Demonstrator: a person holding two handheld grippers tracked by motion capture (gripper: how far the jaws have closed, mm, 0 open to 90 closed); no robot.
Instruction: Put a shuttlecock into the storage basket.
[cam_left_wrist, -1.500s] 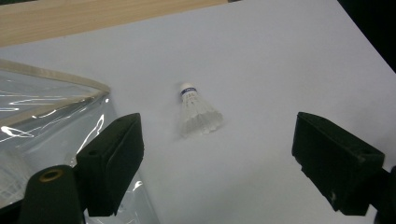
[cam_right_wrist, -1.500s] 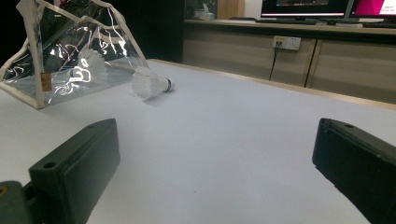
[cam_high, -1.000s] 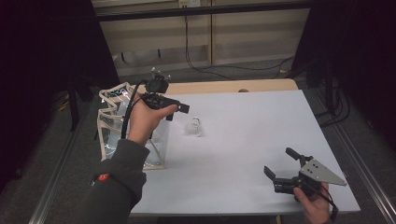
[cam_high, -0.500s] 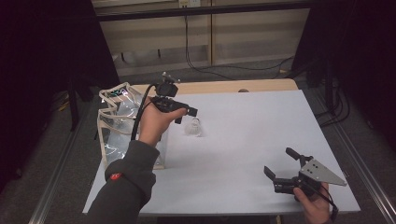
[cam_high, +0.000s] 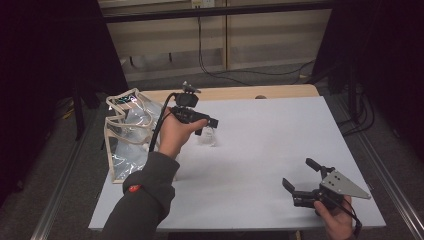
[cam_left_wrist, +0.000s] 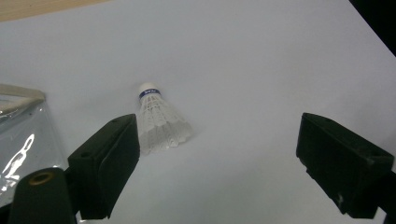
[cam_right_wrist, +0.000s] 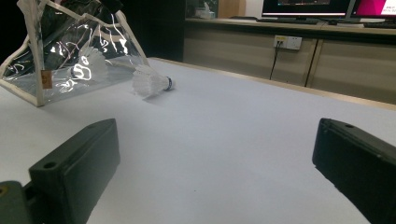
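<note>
While a person works at a white rectangular table (cam_high: 260, 150) with a pale wooden strip along its far edge, a white feathered shuttlecock with a blue-banded cork tip (cam_left_wrist: 159, 121) lies on its side on the bare top, towards the far left corner. The left gripper (cam_high: 207, 126), held in the left hand (cam_high: 172, 132), hangs directly over the shuttlecock, its jaws spread wide and grasping nothing. Just beside it, at the left edge, stands a clear plastic bag with cream-coloured trim (cam_high: 127, 137), and the right gripper view shows another white shuttlecock (cam_right_wrist: 88, 60) inside it. Near the front right corner, the right gripper (cam_high: 302, 181) rests low over the table, well apart from the shuttlecock, its jaws likewise released and empty. Beyond the far edge, beige cabinet panels (cam_high: 225, 35) line the dim room, black cables (cam_high: 240, 70) trail across a grey floor, and lit monitor screens (cam_right_wrist: 327, 7) sit on a counter.
</note>
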